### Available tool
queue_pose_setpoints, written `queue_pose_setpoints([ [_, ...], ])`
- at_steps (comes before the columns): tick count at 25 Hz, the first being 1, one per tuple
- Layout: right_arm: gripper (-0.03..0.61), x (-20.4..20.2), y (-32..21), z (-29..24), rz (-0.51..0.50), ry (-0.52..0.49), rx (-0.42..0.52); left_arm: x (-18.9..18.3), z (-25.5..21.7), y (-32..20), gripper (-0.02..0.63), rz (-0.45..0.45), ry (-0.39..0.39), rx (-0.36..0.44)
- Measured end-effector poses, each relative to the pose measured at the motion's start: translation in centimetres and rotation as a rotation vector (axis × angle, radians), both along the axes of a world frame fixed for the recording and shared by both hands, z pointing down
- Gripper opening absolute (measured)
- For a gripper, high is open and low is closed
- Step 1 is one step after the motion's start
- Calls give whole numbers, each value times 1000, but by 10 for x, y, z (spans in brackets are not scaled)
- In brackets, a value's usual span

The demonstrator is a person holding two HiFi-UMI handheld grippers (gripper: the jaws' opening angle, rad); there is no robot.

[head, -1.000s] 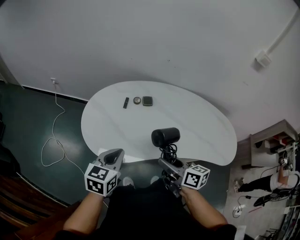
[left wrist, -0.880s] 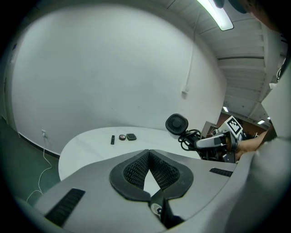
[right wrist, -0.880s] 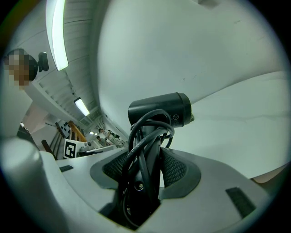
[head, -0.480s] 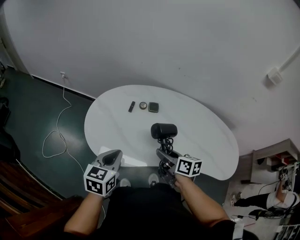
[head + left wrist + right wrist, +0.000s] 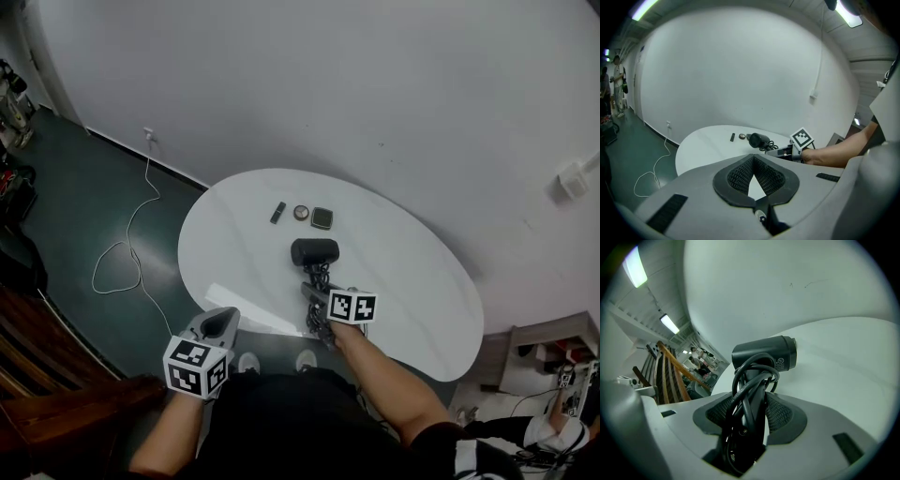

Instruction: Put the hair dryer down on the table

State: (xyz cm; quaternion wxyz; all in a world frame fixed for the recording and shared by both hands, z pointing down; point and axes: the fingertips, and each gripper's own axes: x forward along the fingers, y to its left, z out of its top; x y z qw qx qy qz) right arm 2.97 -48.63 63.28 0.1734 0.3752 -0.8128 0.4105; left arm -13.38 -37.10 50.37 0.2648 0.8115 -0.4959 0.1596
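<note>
1. Currently the right gripper (image 5: 315, 296) is clamped on the hair dryer (image 5: 315, 252). In the right gripper view the two pads squeeze the cord-wrapped handle of the dryer (image 5: 764, 355), so the grip is firm and loaded.
2. The left gripper (image 5: 217, 324) hangs back near my body, off the table's near edge. Its tips (image 5: 753, 158) meet with nothing between them: closed and empty.
3. Location of the dryer: out over the near half of the white table (image 5: 412, 281), directly ahead of the right gripper. Whether it touches the top, I cannot tell from any view.
4. Key relation: the handle runs along the line the right gripper points, away from me and sloping down. The barrel sits crosswise at the far end, lying left to right in the head view.
5. Judgement: with that layout, lowering along the pointing line should bring the barrel to the surface first. The handle would then follow flat before I let the jaws go.
6. The right hand is the only one near the work; the left stays well apart.
7. Clearance: the small dark items (image 5: 301, 213) lie farther across the table, apart from the barrel.
8. Risk, as I judge it: the looped cord may snag a pad on release.
</note>
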Motion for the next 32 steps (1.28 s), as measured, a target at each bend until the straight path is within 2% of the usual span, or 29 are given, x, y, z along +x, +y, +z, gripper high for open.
queue_pose_setpoints([
  [8, 196, -26, -42, 36, -4, 151, -5, -25, -8, 10, 11, -108, -28, 6],
  [13, 196, -39, -53, 47, -23, 178, -22, -38, -9, 18, 11, -165, -33, 4],
  [18, 196, -44, -59, 53, -46, 233, 3, -49, -9, 20, 11, -206, -36, 0],
  [25, 196, -48, -61, 60, -69, 249, 0, -50, -11, 11, 11, -212, -35, 9],
  [32, 221, -49, -52, 61, -132, 254, -19, -38, -12, -4, 11, -170, -32, 16],
])
